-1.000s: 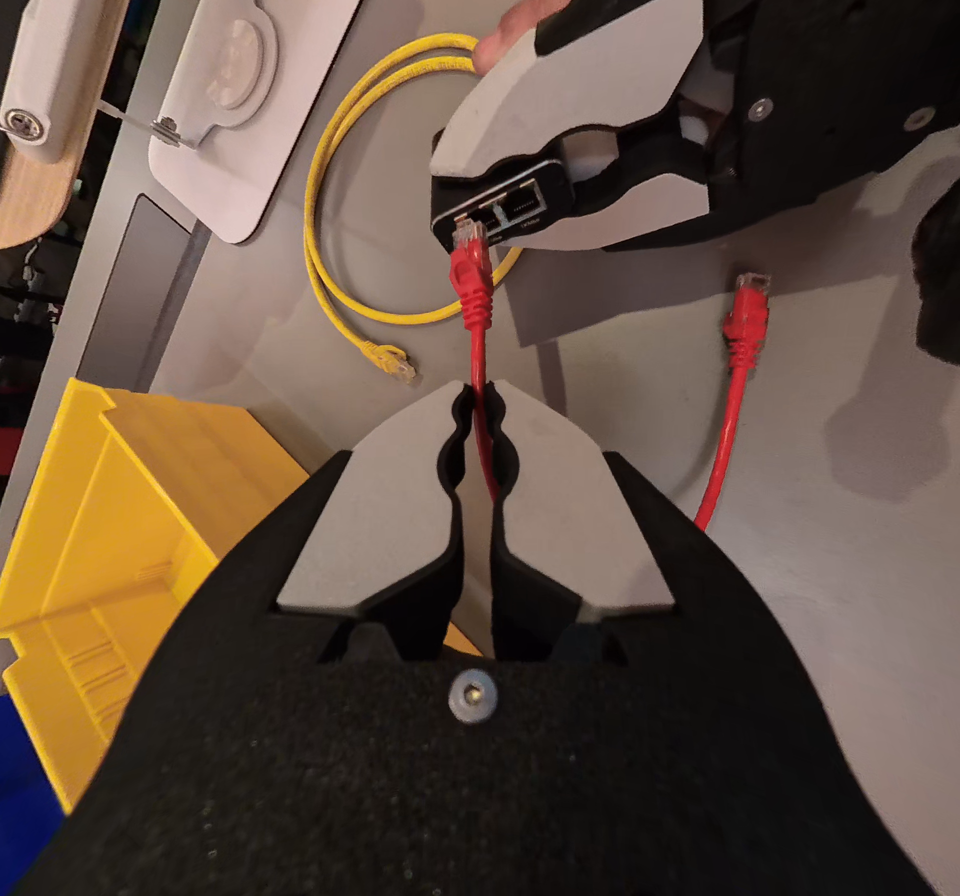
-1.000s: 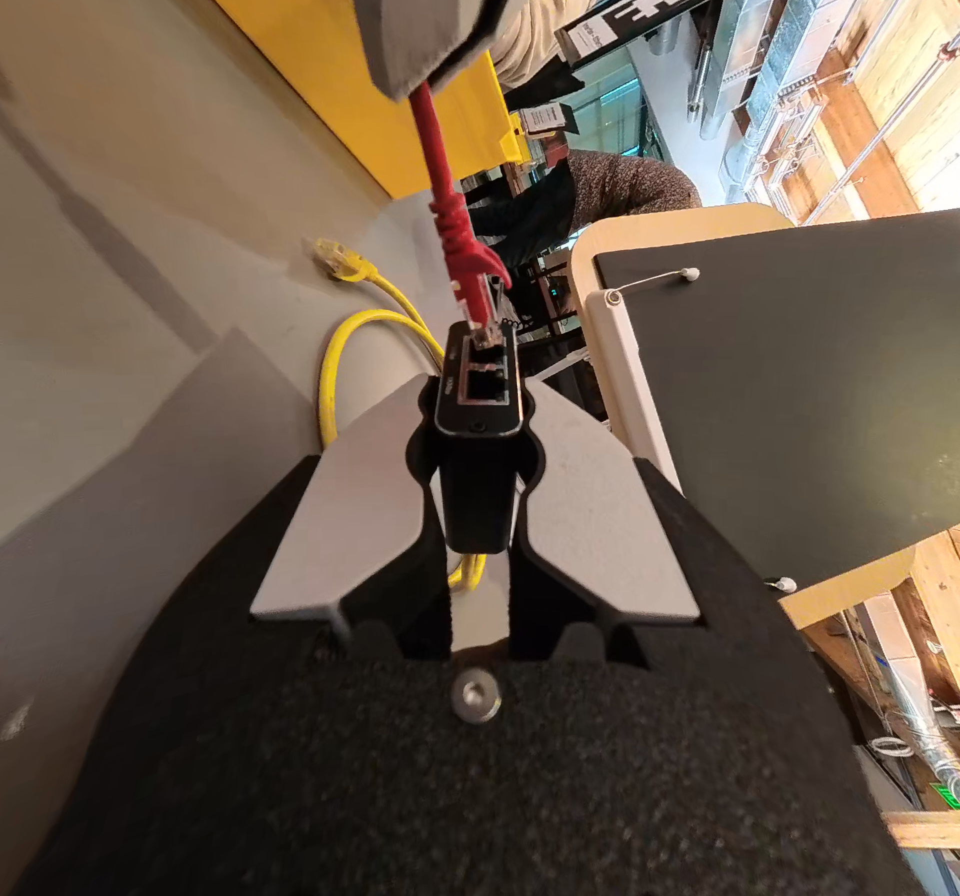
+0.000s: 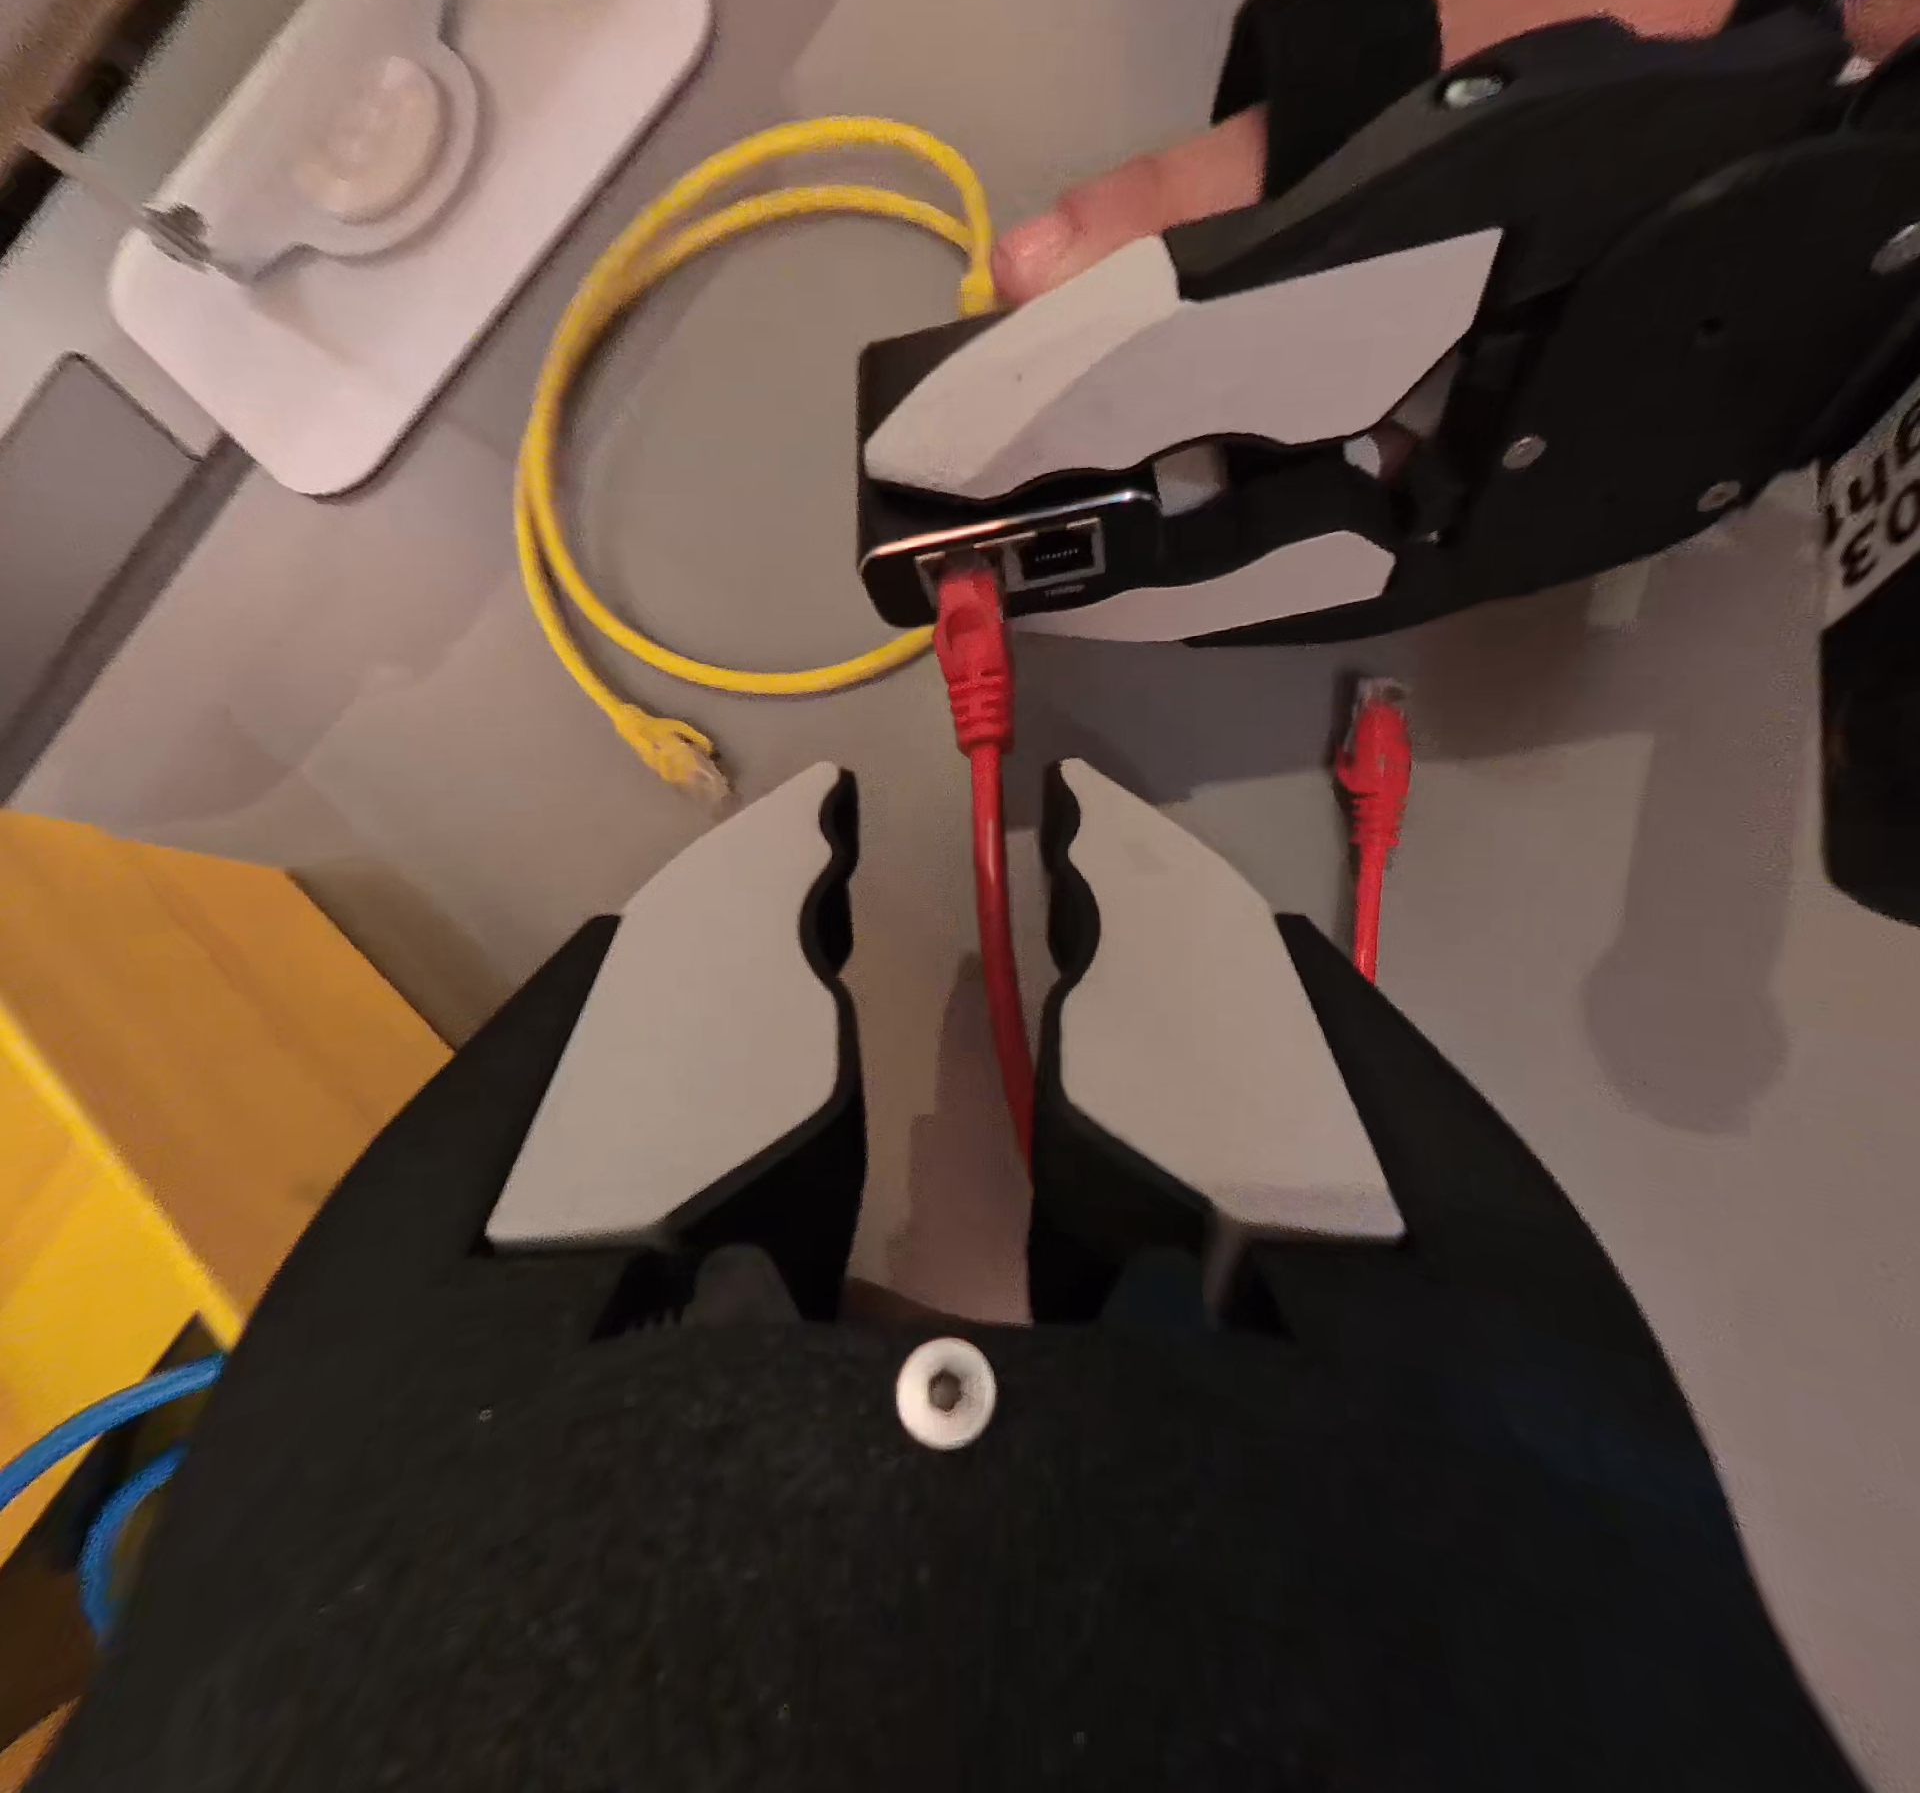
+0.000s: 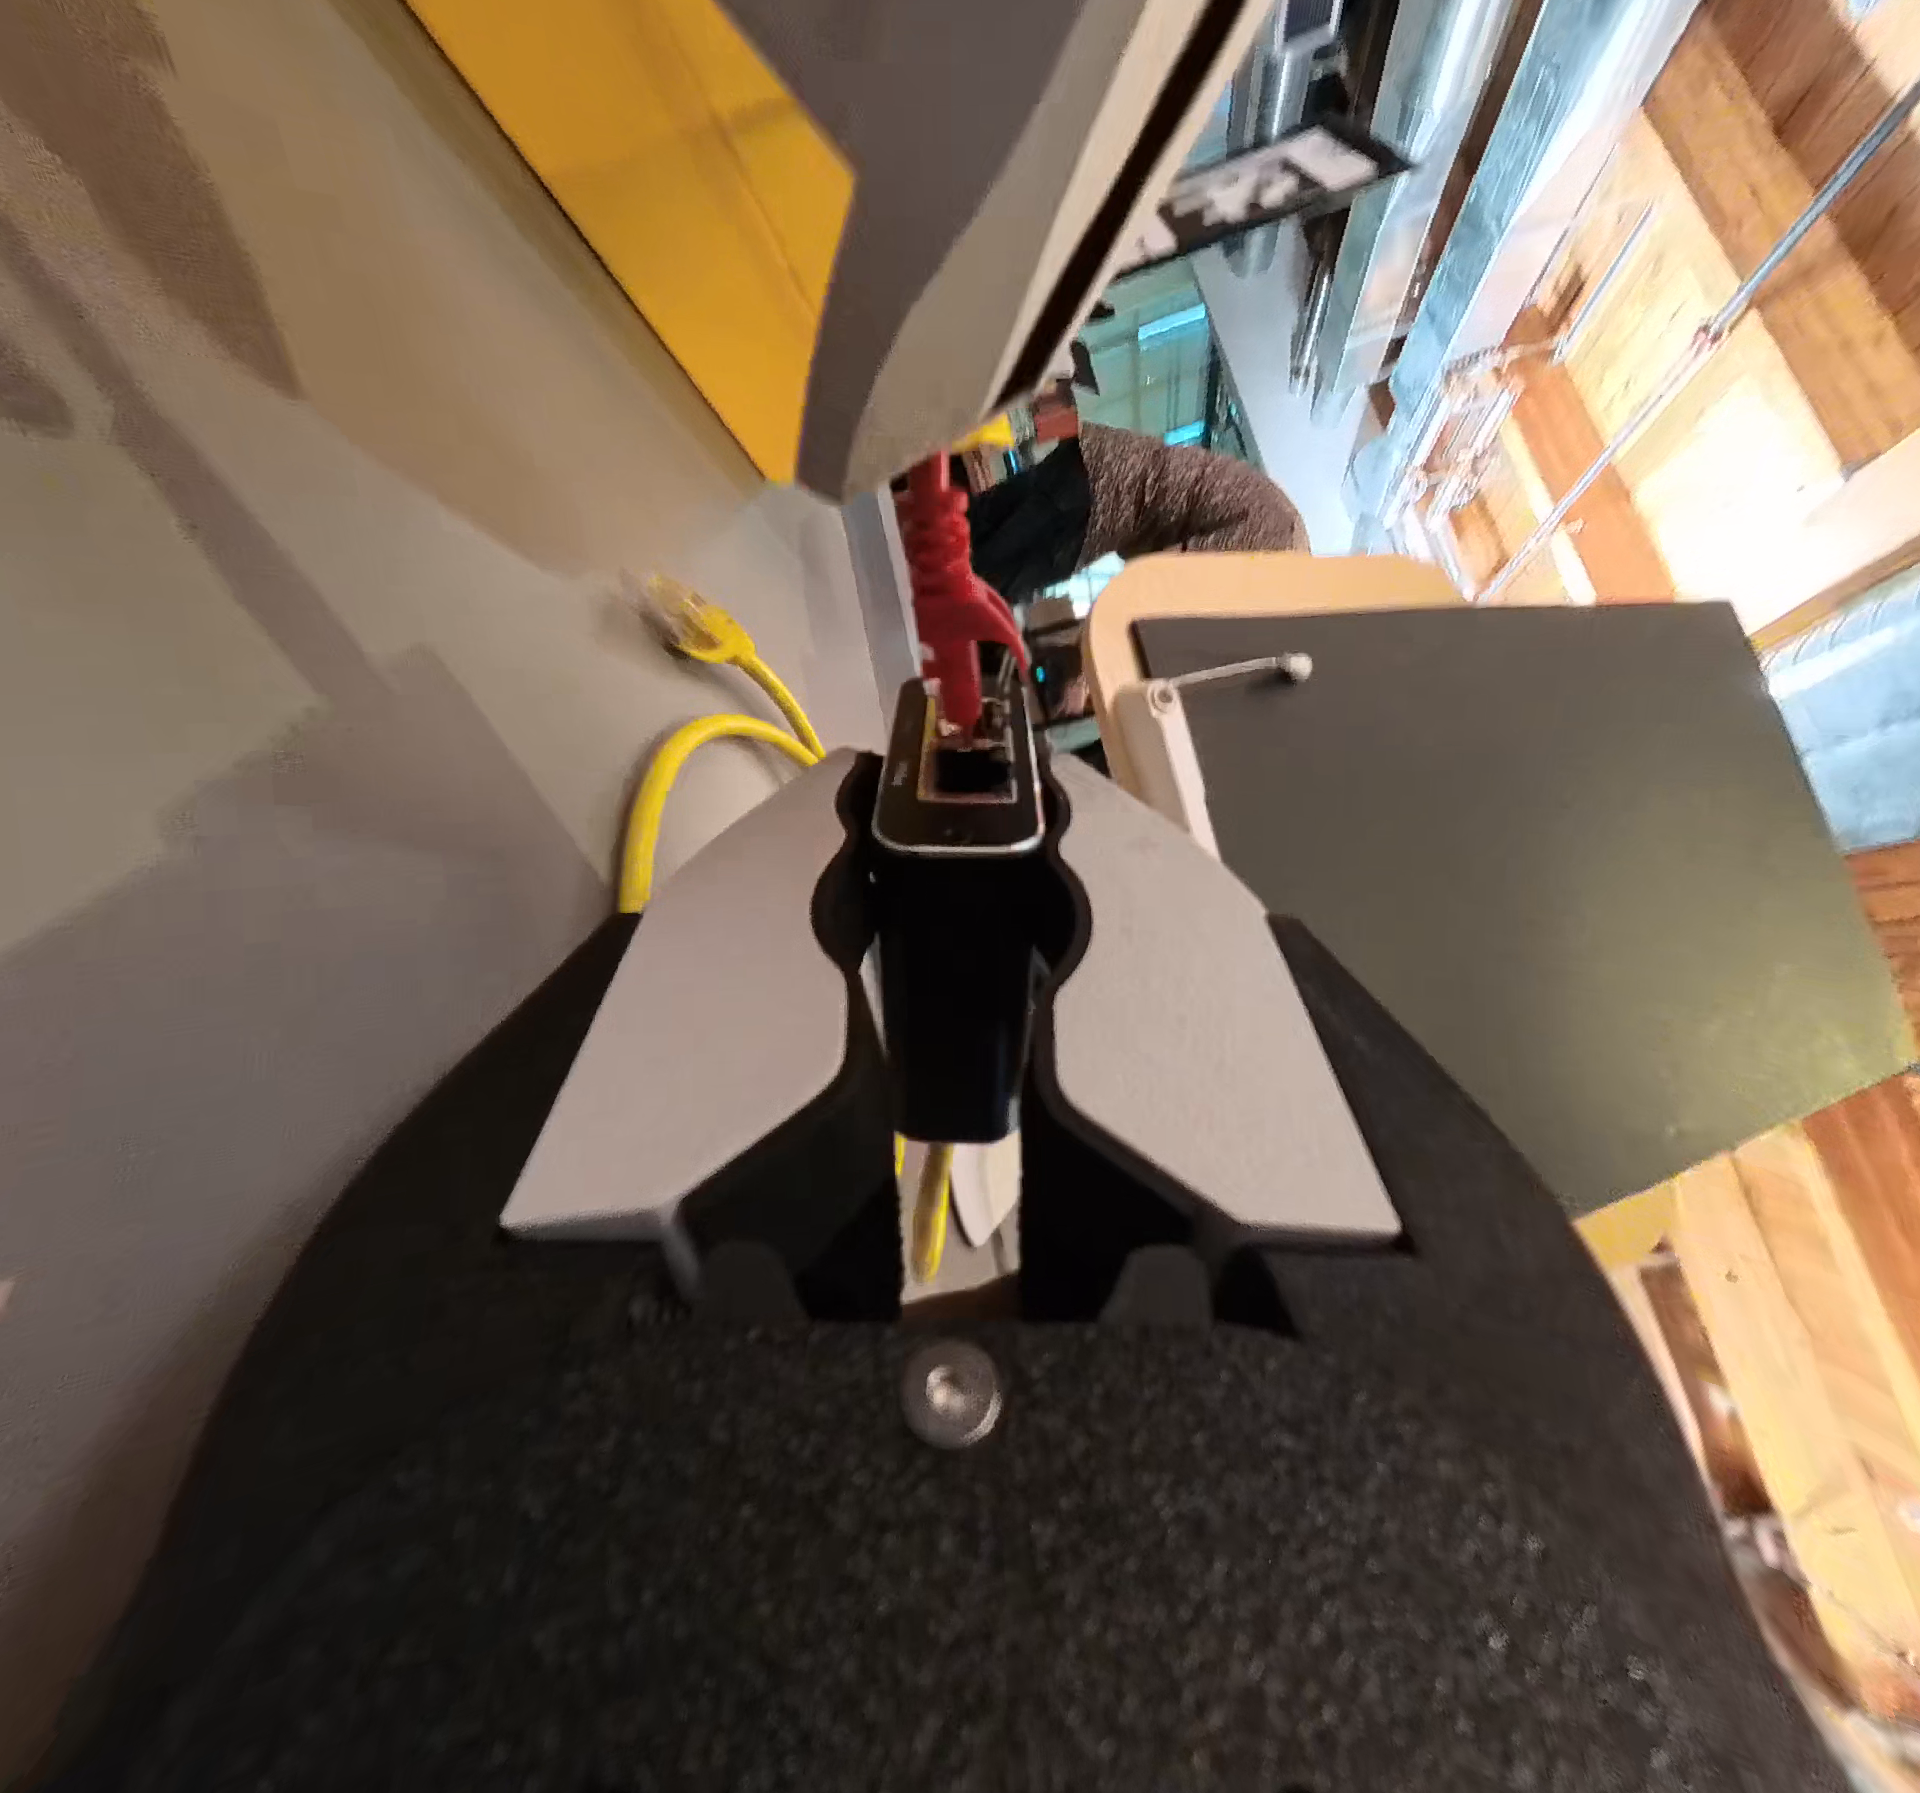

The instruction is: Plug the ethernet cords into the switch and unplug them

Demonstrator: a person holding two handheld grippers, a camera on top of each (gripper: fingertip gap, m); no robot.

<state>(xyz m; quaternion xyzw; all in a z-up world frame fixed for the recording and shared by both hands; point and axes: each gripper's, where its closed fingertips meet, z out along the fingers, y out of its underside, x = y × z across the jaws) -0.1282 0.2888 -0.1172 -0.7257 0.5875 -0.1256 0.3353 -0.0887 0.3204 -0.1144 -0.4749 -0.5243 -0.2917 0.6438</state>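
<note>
One red ethernet cord [image 3: 977,663] sits plugged into the switch [image 3: 997,548] clamped by the right gripper [image 4: 956,808]; the left gripper [image 3: 945,798] gapes wide, the yellow cord [image 3: 665,746] unplugged.

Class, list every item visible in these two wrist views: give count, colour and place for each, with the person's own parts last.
switch: one, black, held off the table in the right gripper.
red cord: one, plugged into the switch's end port; its other plug lies on the table.
yellow cord: one, looped on the grey table.
yellow bin: one, lower left.
blue cable: one, beside the bin.
white stand base: one, upper left.
left gripper: open around the red cord.
right gripper: shut on the switch.
hand: one, behind the right gripper.
</note>
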